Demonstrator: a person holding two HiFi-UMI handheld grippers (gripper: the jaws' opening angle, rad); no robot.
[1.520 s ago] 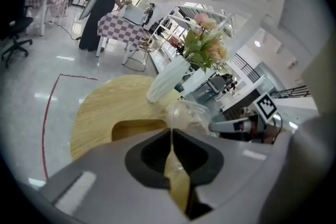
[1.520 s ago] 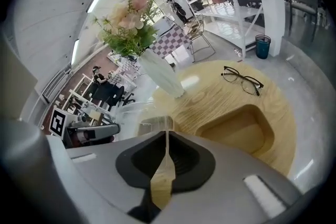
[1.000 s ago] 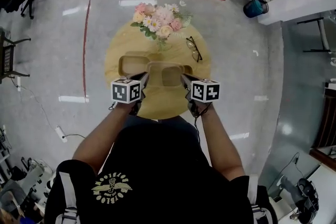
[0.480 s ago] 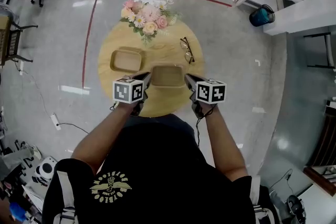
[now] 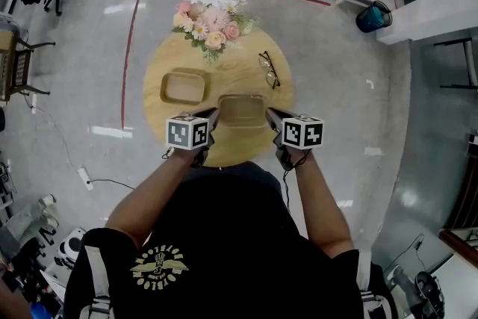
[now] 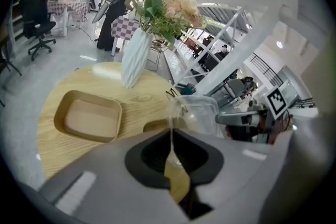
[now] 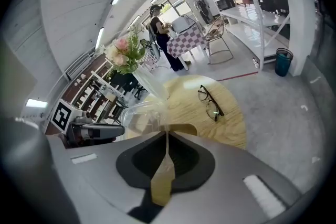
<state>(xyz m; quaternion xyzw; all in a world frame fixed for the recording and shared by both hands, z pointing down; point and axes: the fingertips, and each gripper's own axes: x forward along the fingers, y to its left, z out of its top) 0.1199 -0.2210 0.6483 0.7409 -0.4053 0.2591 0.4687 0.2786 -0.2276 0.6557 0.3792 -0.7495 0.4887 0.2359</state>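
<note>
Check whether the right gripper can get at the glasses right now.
Probably not yet: the right gripper is shut on the rim of the brown tray, with the left gripper on the opposite rim. The glasses lie open on the table beyond it; only the held tray hinders.

The head view looks steeply down from above the person onto the round bench, with the flowers at its 12 o'clock. The left gripper view rides low behind the left gripper and faces across the bench toward 1 o'clock. The right gripper view sits behind the right gripper and faces 11 o'clock. All three views share the bench, the flowers and the tray, which sits close before both gripper lenses.
</note>
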